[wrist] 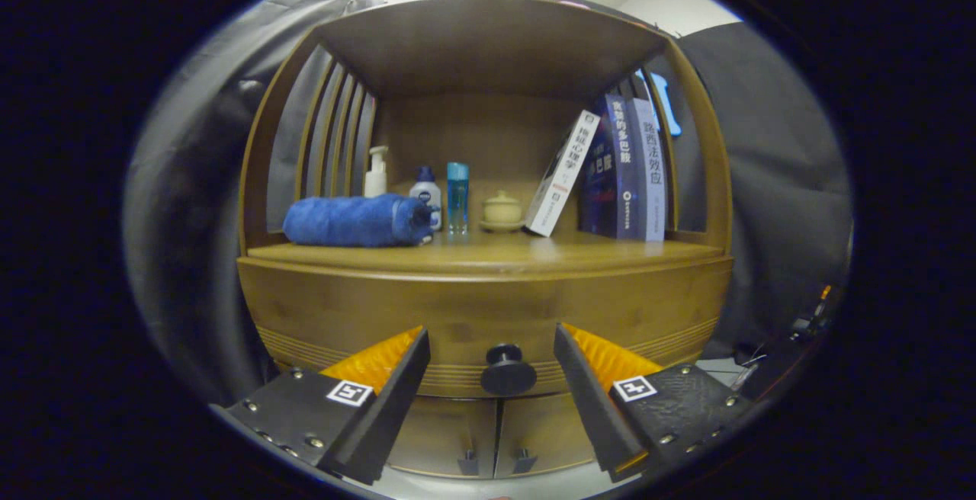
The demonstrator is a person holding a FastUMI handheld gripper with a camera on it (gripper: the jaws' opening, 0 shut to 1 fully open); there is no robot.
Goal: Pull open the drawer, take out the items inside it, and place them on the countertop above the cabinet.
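Gripper [492, 340] spread wide, round drawer knob [508, 369] centred between the fingers: I'd ease forward, clamp squarely on the knob, then pull straight back.

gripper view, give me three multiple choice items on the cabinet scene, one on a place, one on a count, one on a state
1. Where is the drawer knob?
A. between the fingers of the gripper
B. on the countertop
C. behind the books

2. How many books stand on the countertop?
A. one
B. three
C. six

3. What state is the drawer in?
A. pulled fully out
B. closed
C. removed

Answers:
1 A, the knob sits in the gap between the open fingers, untouched.
2 B, one leaning white book and two upright ones.
3 B, its front lies flush with the cabinet.
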